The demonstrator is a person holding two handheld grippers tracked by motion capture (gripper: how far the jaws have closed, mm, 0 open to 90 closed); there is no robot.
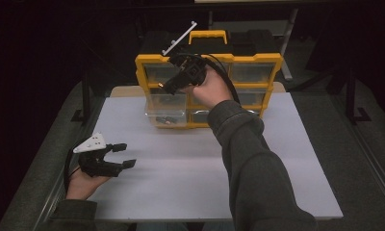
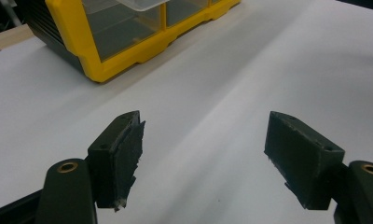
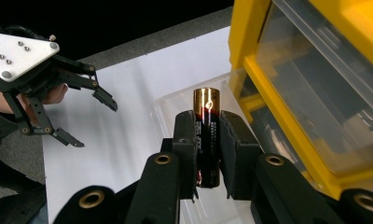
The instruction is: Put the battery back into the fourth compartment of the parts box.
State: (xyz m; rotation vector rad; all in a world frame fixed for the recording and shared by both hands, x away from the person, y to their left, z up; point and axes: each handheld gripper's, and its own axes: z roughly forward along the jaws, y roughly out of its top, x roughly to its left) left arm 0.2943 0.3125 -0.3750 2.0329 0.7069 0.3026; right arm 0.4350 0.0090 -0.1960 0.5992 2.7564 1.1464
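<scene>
At lower left of the high view the left gripper (image 1: 121,155) rests on the white table (image 1: 287,159), jaws apart and empty; up at centre the right gripper (image 3: 207,140) is clamped on a battery (image 3: 206,135), upright between its pads; it looks like a carry over the pulled-out clear drawer (image 1: 165,114) of the yellow organizer (image 1: 142,72); next comes lowering it in and releasing.

Battery (image 3: 206,135): glossy metal, copper-toned cap. Organizer (image 1: 214,72): glossy yellow plastic frame, clear plastic drawers. Table (image 1: 190,163): matt white, smooth. Gripper pads (image 2: 128,158): matt black, rough-edged.
</scene>
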